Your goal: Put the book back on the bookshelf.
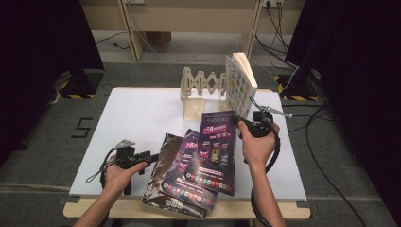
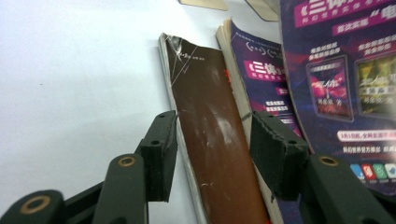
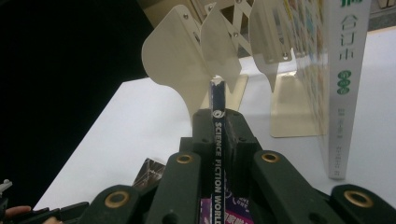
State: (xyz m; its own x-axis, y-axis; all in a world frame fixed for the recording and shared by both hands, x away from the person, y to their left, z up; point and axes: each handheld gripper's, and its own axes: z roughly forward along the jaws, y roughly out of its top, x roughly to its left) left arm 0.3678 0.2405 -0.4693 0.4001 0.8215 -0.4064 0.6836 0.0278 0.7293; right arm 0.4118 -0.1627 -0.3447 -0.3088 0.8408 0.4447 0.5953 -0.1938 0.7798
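Observation:
A purple magazine (image 1: pixel 217 146) is lifted at its far end above the others, and my right gripper (image 1: pixel 253 125) is shut on its spine. In the right gripper view, that spine (image 3: pixel 218 140) runs up between the closed jaws of the right gripper (image 3: pixel 218 116) and points at the cream folding book rack (image 3: pixel 187 56). A brown-covered magazine (image 2: pixel 201 84) lies on the white table. My left gripper (image 2: pixel 212 126) is open, with one jaw on each side of the magazine's near part and the pads not pressing it. In the high view the left gripper (image 1: pixel 151 156) is at the magazine's left edge.
A second purple magazine (image 1: pixel 187 175) lies between the brown one and the held one. The rack (image 1: pixel 201 87) stands at the back of the white table (image 1: pixel 137 118), with a white book (image 1: pixel 240 82) upright at its right end. Cables cross the floor on the right.

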